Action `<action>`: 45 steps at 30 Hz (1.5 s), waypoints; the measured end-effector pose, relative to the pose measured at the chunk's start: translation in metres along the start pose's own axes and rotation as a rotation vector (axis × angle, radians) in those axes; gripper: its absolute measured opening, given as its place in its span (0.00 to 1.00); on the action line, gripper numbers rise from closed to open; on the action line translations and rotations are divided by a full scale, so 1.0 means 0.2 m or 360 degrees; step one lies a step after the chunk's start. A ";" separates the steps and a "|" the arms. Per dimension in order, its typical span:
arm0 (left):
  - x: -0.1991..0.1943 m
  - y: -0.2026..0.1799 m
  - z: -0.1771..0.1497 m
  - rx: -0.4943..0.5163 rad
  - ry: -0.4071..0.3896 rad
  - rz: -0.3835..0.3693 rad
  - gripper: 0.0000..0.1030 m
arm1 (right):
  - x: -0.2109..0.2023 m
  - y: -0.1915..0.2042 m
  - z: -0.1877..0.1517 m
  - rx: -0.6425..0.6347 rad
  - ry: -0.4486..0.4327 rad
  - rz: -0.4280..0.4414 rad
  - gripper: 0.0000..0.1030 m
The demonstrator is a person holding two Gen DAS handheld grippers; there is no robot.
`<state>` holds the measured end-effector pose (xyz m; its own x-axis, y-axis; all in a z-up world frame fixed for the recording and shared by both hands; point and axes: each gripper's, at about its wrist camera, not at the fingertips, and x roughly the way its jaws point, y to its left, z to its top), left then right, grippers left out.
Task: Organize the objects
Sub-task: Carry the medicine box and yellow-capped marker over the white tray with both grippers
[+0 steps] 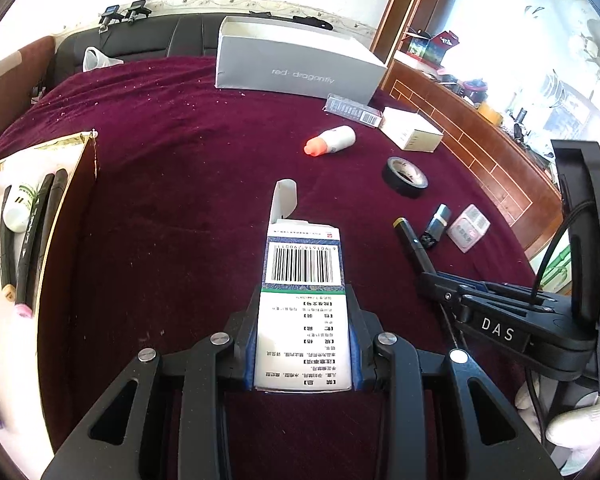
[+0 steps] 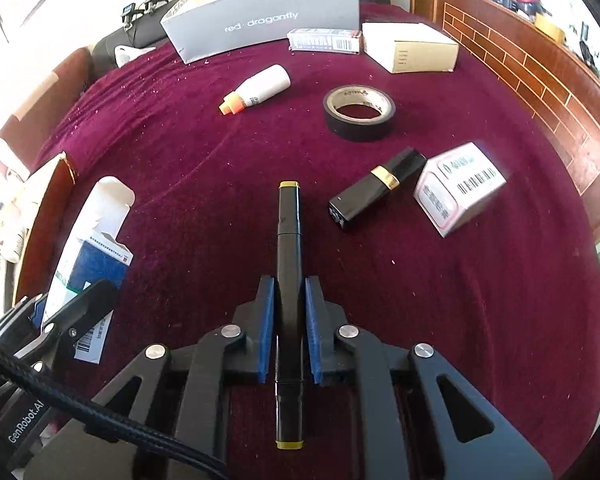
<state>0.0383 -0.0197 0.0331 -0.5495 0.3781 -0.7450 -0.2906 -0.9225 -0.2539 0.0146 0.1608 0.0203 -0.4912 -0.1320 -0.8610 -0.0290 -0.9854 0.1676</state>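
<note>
A medicine box is clamped in the left gripper and a marker in the right gripper, so carrying both leftward to the tray is probably called for next.

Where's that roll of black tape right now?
The roll of black tape lies flat on the maroon cloth, toward the right in both views, between the orange-capped white bottle and the cream box, just beyond the black lipstick tube.
</note>
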 end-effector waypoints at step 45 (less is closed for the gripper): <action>-0.71 0.30 -0.21 -0.0110 -0.0455 -0.0101 0.28 | -0.45 0.40 -0.21 -0.0116 -0.0176 0.0466 0.12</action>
<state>0.1317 -0.1318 0.0988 -0.7328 0.4328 -0.5250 -0.2831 -0.8956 -0.3432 0.0933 0.0889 0.0916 -0.5613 -0.4025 -0.7231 0.1882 -0.9130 0.3620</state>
